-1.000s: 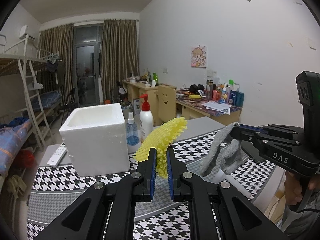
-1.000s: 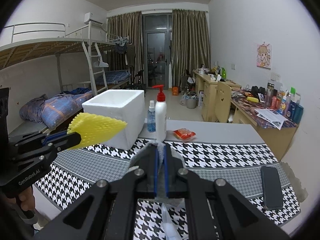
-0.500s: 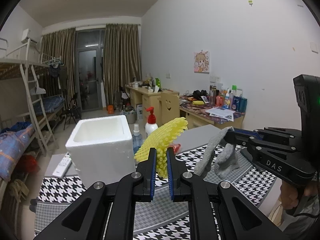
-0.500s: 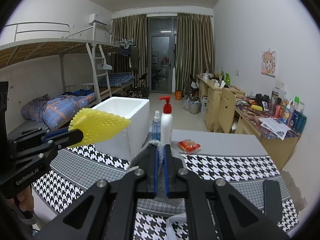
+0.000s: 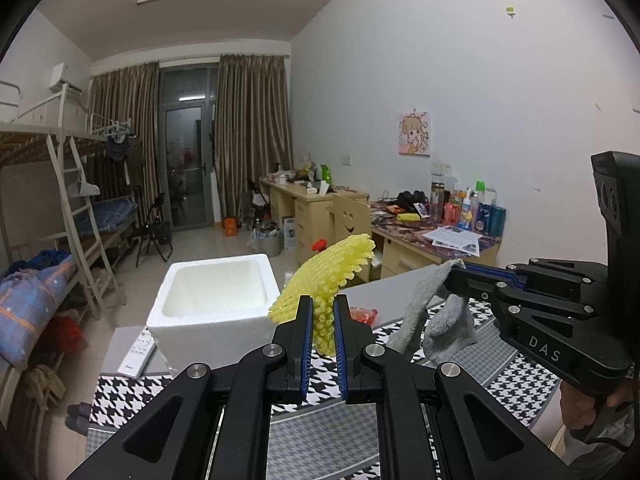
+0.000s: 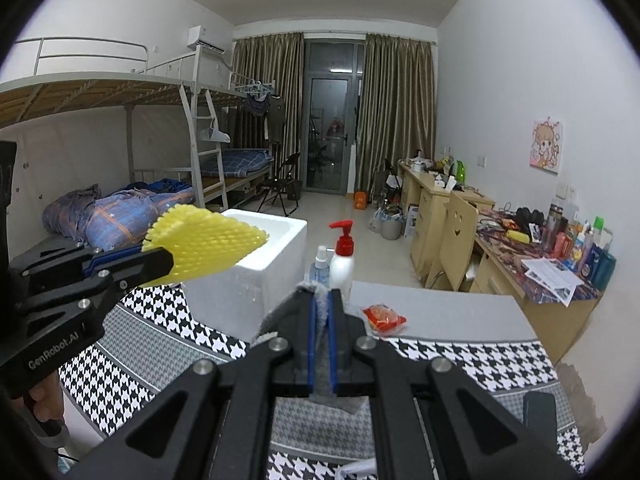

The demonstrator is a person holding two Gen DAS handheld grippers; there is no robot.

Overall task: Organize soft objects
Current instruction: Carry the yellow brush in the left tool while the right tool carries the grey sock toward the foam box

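Note:
My left gripper [image 5: 322,316] is shut on a yellow foam net sleeve [image 5: 328,276] and holds it in the air, just right of the open white foam box [image 5: 216,300]. In the right wrist view that sleeve [image 6: 204,242] hangs over the box's near left corner [image 6: 244,280]. My right gripper [image 6: 321,304] is shut on a grey sock [image 6: 320,312]. In the left wrist view the sock [image 5: 436,316] dangles from the right gripper [image 5: 460,274] above the table, to the right of the box.
The table has a black-and-white houndstooth cloth [image 6: 460,356]. A pump bottle [image 6: 342,260] and a spray bottle [image 6: 320,266] stand behind the box, a red packet [image 6: 384,316] lies beside them. A remote [image 5: 136,352] lies left of the box, a phone [image 6: 540,416] at right.
Both grippers have risen with their loads, so the box's inside now shows. The sleeve and sock have come closer to the box.

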